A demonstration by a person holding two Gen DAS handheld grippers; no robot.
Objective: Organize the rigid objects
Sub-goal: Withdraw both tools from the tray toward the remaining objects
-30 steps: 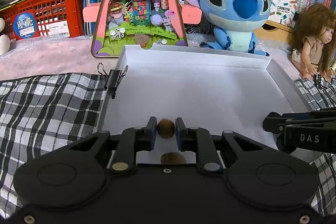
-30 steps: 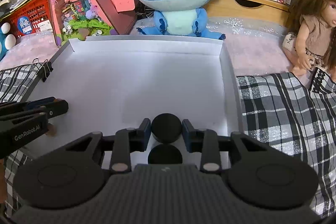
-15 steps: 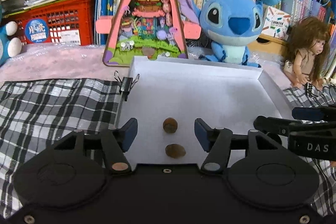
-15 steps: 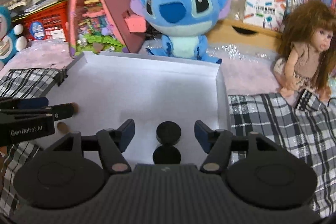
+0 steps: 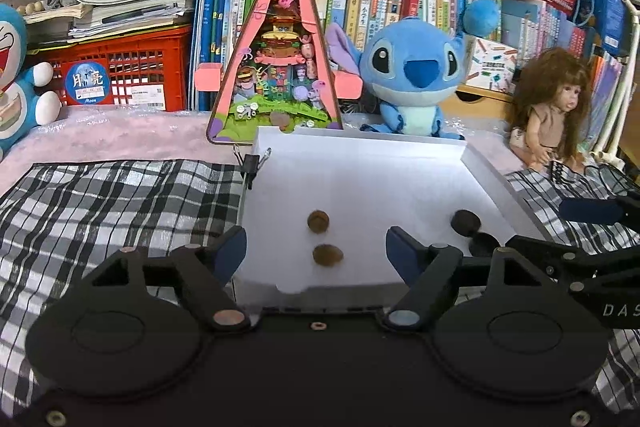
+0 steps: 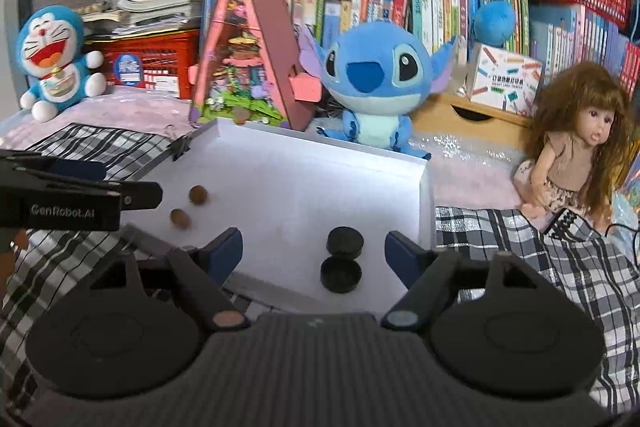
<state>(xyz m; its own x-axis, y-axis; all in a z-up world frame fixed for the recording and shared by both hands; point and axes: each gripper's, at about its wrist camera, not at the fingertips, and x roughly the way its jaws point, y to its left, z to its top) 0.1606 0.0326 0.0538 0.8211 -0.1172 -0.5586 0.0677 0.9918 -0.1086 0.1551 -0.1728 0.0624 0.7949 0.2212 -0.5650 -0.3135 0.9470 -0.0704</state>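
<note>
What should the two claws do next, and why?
Probably lift both away from the white tray. The left claw and right claw are opening with nothing pinched; the two brown pieces and two black caps already lie in the tray, so more things likely need fetching.

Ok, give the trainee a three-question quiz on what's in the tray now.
1. How many brown pieces lie in the white tray?
2. True or false: the black caps lie apart from each other.
3. Which is clipped on the tray's left wall: A) a binder clip, B) a doll, C) a book?

Key: 1) two; 2) false, they touch; 3) A.
</note>
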